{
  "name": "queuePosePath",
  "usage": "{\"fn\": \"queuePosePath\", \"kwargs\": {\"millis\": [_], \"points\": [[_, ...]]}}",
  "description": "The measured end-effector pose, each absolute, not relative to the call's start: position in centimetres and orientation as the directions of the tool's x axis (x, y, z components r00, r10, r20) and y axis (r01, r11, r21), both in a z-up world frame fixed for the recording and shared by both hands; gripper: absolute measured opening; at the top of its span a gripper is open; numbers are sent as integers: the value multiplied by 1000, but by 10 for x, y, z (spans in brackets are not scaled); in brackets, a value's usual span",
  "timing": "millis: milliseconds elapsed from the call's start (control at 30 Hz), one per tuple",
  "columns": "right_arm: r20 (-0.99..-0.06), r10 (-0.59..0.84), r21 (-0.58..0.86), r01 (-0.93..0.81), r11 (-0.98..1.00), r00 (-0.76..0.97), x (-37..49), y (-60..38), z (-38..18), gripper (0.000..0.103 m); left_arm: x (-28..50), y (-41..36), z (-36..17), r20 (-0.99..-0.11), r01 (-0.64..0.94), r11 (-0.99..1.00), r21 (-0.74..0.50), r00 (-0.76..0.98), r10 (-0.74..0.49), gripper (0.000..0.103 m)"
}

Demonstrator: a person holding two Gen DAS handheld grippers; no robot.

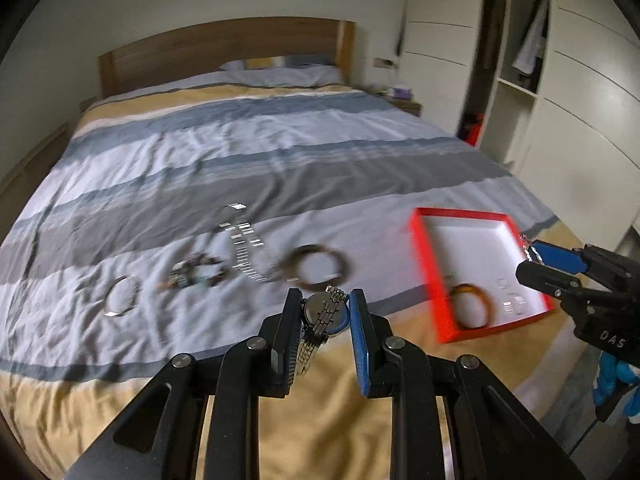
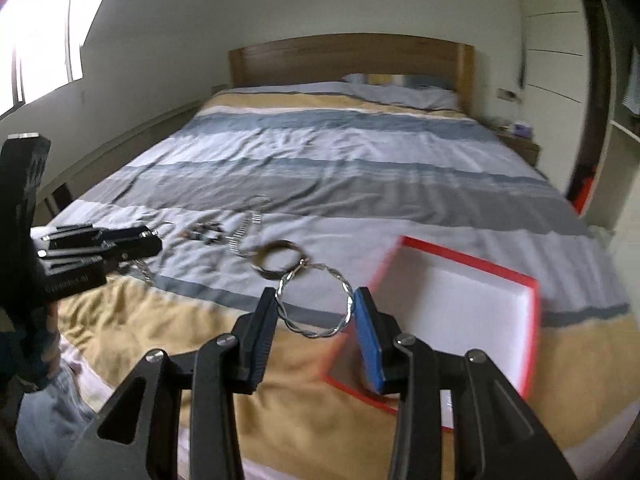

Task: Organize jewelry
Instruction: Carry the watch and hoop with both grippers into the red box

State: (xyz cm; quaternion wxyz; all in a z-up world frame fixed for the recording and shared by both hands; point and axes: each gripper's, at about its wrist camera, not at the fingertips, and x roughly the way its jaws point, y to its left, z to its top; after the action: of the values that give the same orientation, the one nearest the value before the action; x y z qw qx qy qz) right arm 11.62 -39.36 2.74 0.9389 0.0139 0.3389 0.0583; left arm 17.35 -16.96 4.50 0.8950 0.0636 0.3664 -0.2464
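Note:
My left gripper (image 1: 325, 314) is shut on a silver wristwatch (image 1: 320, 312), held above the bed; its metal band hangs down. My right gripper (image 2: 314, 306) is shut on a twisted silver bangle (image 2: 316, 300), held just left of the red box (image 2: 460, 264) with a white inside. In the left wrist view the red box (image 1: 424, 264) holds an amber bangle (image 1: 472, 308) and small silver pieces. The right gripper (image 1: 532, 256) shows over the box's right rim. On the bedspread lie a dark bangle (image 1: 316, 266), a silver watch band (image 1: 244, 240), a beaded bracelet (image 1: 196, 272) and a thin silver bangle (image 1: 122, 296).
The bed (image 1: 240, 152) has a striped blue, grey and yellow cover and a wooden headboard (image 1: 224, 52). White wardrobes (image 1: 580, 100) stand at the right, with a nightstand (image 1: 404, 104) beside the bed. A window (image 2: 40, 40) is at the left.

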Motion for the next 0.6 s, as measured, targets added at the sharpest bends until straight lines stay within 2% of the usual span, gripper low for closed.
{"fn": "queuePosePath", "kwargs": {"millis": [167, 367, 600], "points": [[-664, 46, 49, -18, 999, 747, 111, -446, 15, 36, 172, -231, 41, -708, 553, 830, -70, 559, -432, 23], [-711, 14, 40, 21, 999, 703, 138, -485, -22, 37, 183, -309, 12, -749, 620, 782, -66, 487, -449, 23], [-754, -2, 14, 20, 1000, 657, 175, -512, -57, 37, 222, -375, -32, -799, 641, 767, -30, 445, -403, 23]]}}
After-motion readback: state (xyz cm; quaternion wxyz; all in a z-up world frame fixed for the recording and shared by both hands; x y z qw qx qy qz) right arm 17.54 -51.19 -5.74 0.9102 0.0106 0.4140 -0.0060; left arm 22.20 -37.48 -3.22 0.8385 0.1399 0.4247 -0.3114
